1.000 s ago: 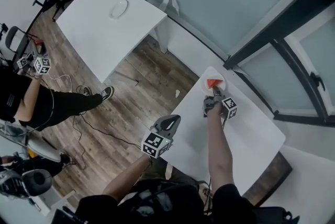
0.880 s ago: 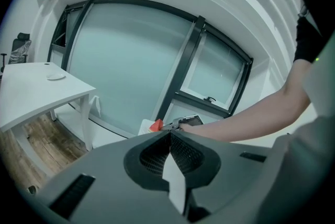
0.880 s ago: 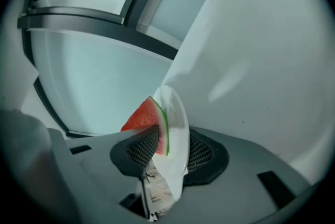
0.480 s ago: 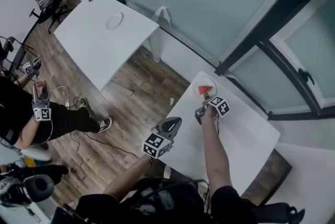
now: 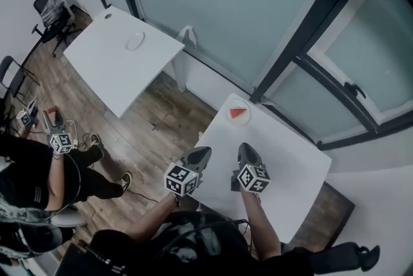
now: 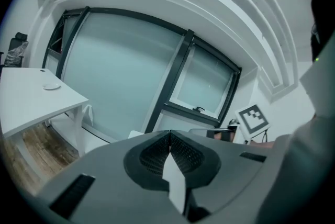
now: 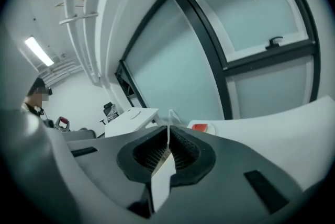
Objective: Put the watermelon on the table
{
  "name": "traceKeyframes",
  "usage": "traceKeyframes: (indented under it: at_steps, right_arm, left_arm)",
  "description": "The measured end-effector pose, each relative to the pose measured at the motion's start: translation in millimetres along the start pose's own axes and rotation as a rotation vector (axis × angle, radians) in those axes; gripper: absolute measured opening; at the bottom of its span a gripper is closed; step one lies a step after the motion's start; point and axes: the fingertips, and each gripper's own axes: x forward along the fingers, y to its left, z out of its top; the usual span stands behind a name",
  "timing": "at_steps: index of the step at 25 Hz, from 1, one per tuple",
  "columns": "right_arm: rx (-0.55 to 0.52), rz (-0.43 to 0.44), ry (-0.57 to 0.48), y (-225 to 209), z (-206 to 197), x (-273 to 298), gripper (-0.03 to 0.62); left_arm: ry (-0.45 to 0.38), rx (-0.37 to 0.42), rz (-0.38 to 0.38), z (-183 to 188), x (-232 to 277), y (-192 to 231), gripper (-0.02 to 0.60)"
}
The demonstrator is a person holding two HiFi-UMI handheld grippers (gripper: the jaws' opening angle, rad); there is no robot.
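A red watermelon slice lies on a small white plate at the far corner of the near white table. In the right gripper view the slice shows just beyond the jaw tips. My right gripper hovers over the table, well back from the plate; its jaws are closing, the tips meet, and nothing is between them. Beside the table's left edge, my left gripper is shut and empty.
A second white table with a small plate stands at the far left, across a strip of wood floor. Another person with grippers sits at the left edge. Office chairs stand beyond. A glass wall runs behind both tables.
My right gripper has left the watermelon on the plate, pulled back toward me and risen, rolling as it went. The left gripper lifted slightly.
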Motion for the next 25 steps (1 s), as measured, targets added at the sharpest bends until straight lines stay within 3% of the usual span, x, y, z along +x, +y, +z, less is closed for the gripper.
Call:
traceKeyframes:
  at_steps: [4,8,15,25]
  right_arm:
    - [-0.196,-0.002,-0.069,36.2,20.5,-74.1,0.012]
    - [-0.326,-0.097,-0.073,47.2,17.7,-129.7,0.012]
    - [-0.301,-0.104,-0.117,39.7,15.6,-174.8,0.011]
    - [-0.297,-0.068,-0.148,42.8,21.7,-192.9,0.011]
  left_arm:
    - [0.014,0.088,-0.021,2.0,-10.7,-33.0,0.005]
    - [0.016,0.228,-0.015,6.3,-23.8,-65.1,0.005]
    - [-0.001,0.259,-0.039,6.3,-39.8,-94.7,0.005]
    - [-0.022,0.247,-0.052,6.9,-52.7,-116.4,0.005]
